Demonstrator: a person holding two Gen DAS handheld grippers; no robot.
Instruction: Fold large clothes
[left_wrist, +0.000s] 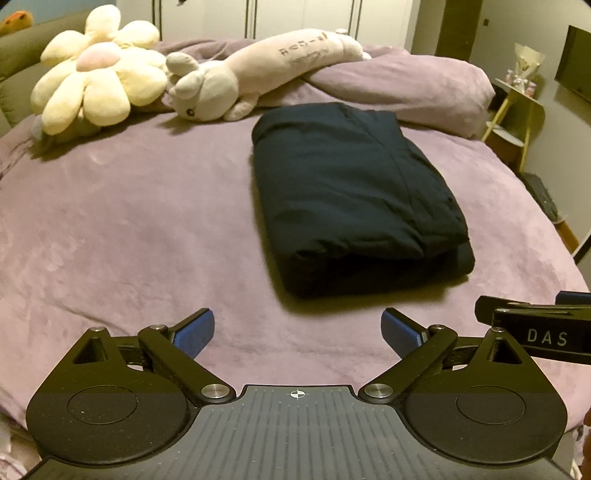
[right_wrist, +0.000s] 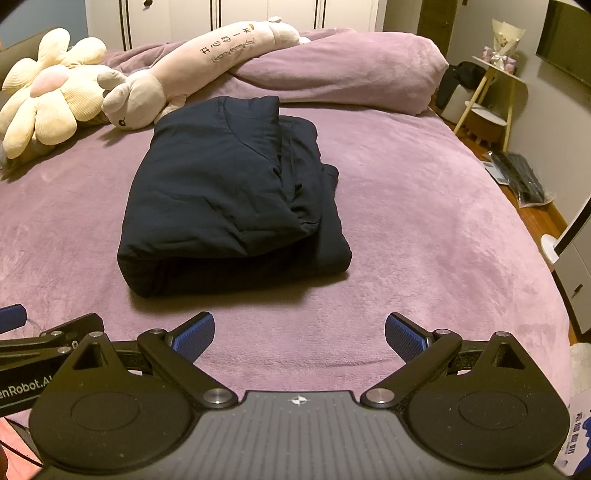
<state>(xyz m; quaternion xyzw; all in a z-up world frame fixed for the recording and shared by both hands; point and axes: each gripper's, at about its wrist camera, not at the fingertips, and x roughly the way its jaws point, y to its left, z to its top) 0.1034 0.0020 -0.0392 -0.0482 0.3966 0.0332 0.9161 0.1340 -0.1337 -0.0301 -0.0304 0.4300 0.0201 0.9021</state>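
At the far left of the bed (left_wrist: 129, 229), near its head, lie two cream flower cushions (left_wrist: 96, 81), one overlapping the other, the front one with a pale pink centre. Just right of them, touching the petals, a long pale plush animal (left_wrist: 258, 70) stretches toward the right with printed lettering along its side; its head points toward the cushions and its body rests on the bunched purple duvet (left_wrist: 399, 88).

The left gripper (left_wrist: 297, 332) is held low over the near edge of the bed, its two blue-padded fingers (left_wrist: 195, 334) spread wide apart with nothing between them. Ahead of it and slightly to its right, the dark navy garment (left_wrist: 354, 192) lies folded into a thick rectangular bundle on the purple bed cover, well clear of the fingers. In the right wrist view the same garment (right_wrist: 229, 192) shows layered folds along its right side, with a lower layer sticking out beyond the top one, and its far end lies close to the plush animal's (right_wrist: 207, 55) head.

The right gripper (right_wrist: 299, 334) sits beside the left one, also released, its blue pads (right_wrist: 404, 338) wide apart above bare cover; the garment lies ahead and a little to its left, not touched. Part of each tool shows at the edge of the other's view.

Right of the bed stands a small yellow-legged side table (right_wrist: 491, 99) carrying a wrapped bouquet (right_wrist: 506, 40), with dark items on the floor nearer.
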